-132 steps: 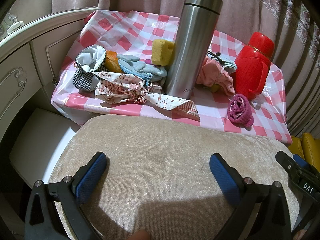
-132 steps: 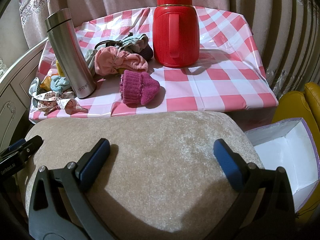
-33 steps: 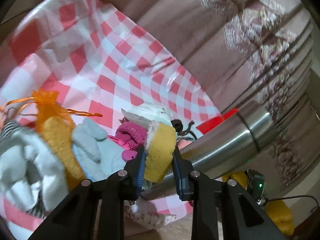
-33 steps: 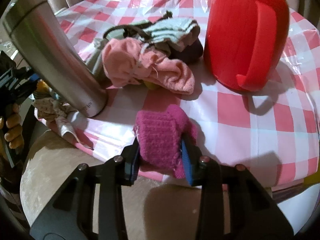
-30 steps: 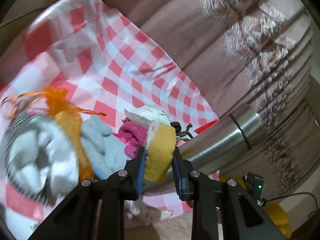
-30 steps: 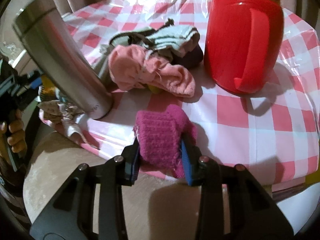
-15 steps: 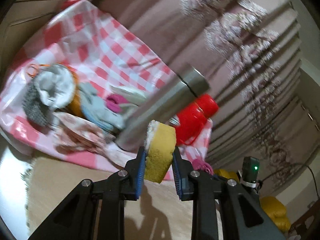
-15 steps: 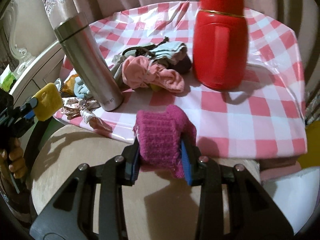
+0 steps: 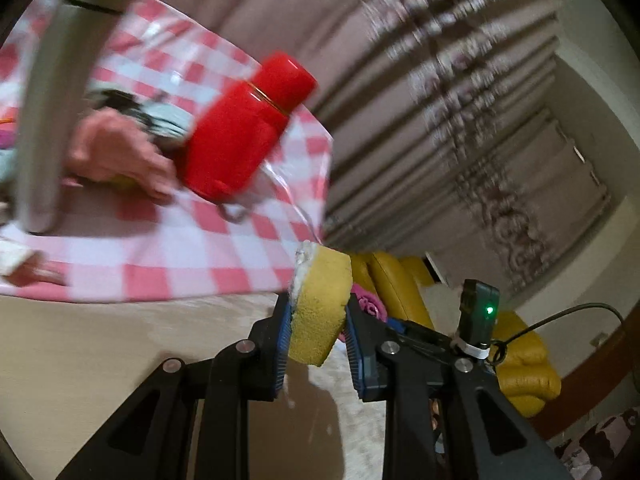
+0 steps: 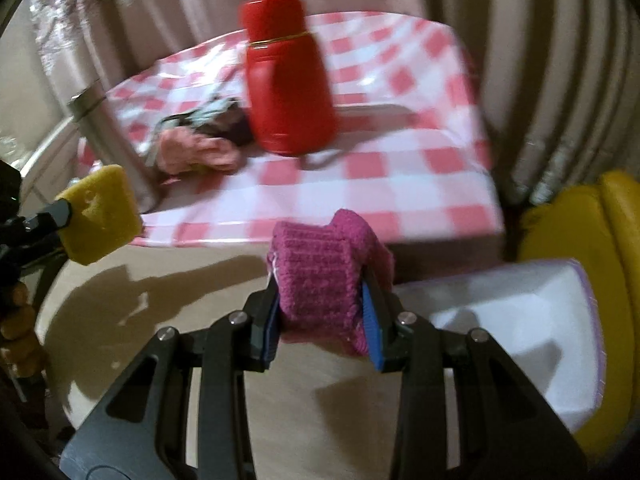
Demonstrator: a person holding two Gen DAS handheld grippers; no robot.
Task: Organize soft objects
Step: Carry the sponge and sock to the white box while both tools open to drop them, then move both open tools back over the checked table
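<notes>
Left wrist view: the left gripper (image 9: 318, 338) has its jaws pinching a yellow sponge (image 9: 320, 306), with the steel flask (image 9: 48, 120) and red flask (image 9: 240, 132) up and to the left of the jaws on the checked bench (image 9: 192, 248). In the right wrist view, the sponge sits far left of the jaws, the right gripper (image 10: 320, 320) pinches a magenta knitted sock (image 10: 320, 276) above the beige cushion (image 10: 280, 420), and a white box (image 10: 520, 328) lies just right of the jaws.
</notes>
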